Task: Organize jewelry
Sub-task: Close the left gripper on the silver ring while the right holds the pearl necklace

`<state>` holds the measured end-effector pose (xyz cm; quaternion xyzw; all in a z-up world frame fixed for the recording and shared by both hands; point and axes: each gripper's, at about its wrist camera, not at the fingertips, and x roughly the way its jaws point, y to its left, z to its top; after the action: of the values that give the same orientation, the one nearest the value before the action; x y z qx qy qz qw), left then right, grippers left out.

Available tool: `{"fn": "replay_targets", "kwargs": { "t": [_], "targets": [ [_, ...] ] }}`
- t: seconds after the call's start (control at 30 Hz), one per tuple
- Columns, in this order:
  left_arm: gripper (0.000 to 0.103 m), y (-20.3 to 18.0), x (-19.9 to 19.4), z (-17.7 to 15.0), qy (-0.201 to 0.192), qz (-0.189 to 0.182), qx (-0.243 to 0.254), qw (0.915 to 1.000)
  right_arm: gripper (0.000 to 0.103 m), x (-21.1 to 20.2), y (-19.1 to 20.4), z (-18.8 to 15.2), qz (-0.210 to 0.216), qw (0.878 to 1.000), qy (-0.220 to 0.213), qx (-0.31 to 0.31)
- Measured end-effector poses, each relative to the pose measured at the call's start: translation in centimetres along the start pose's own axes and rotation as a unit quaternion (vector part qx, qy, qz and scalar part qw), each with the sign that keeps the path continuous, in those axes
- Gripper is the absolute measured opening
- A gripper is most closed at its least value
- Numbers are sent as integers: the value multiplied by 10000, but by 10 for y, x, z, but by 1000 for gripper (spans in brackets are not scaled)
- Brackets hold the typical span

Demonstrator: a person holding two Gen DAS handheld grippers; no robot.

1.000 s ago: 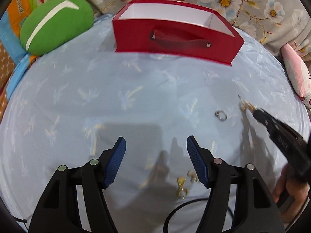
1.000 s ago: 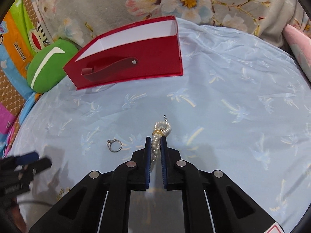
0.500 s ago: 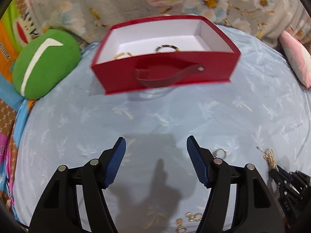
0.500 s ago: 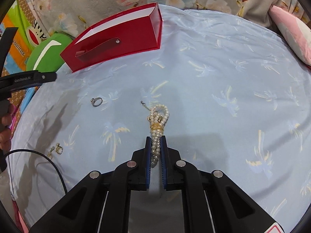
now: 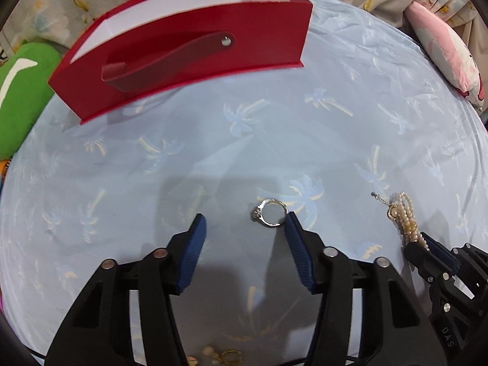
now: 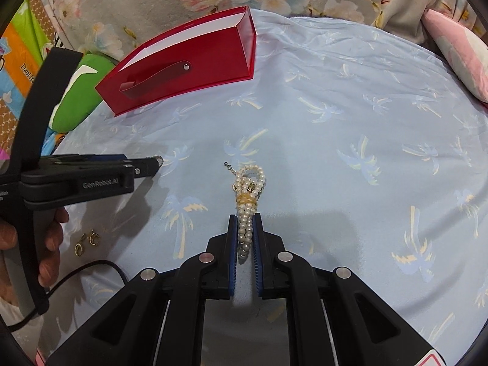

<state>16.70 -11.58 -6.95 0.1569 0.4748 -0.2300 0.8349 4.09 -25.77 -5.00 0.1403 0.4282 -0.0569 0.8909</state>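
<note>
Left gripper (image 5: 245,228) has swung over to the silver ring (image 5: 270,216) and dropped lower, so the ring now sits between its tips, right against the right-hand blue pad (image 5: 297,253), and the jaws are closing in. The red box (image 5: 183,48) looks nearer, its inside hidden now. The gold earrings (image 5: 227,356) slid to the near edge.
</note>
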Motion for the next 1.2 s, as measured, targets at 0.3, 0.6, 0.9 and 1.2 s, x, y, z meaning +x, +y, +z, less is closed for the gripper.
{"fn": "replay_targets", "kwargs": {
  "t": [0.3,0.6,0.9,1.2],
  "targets": [
    [1,-1,-4,-4,-210,-161,-130,9996,9,-1,-1,1,48,10000,-10,56],
    [0,15,-17,-3,-340,-636,-500,9961,8,-6,2,5,90,9999,-95,43],
    [39,8,-2,8,-301,-578,-474,9968,8,-6,6,6,117,9999,-86,16],
    [7,5,4,9,-353,-413,-393,9977,8,-5,4,7,137,9999,-94,39]
  ]
}}
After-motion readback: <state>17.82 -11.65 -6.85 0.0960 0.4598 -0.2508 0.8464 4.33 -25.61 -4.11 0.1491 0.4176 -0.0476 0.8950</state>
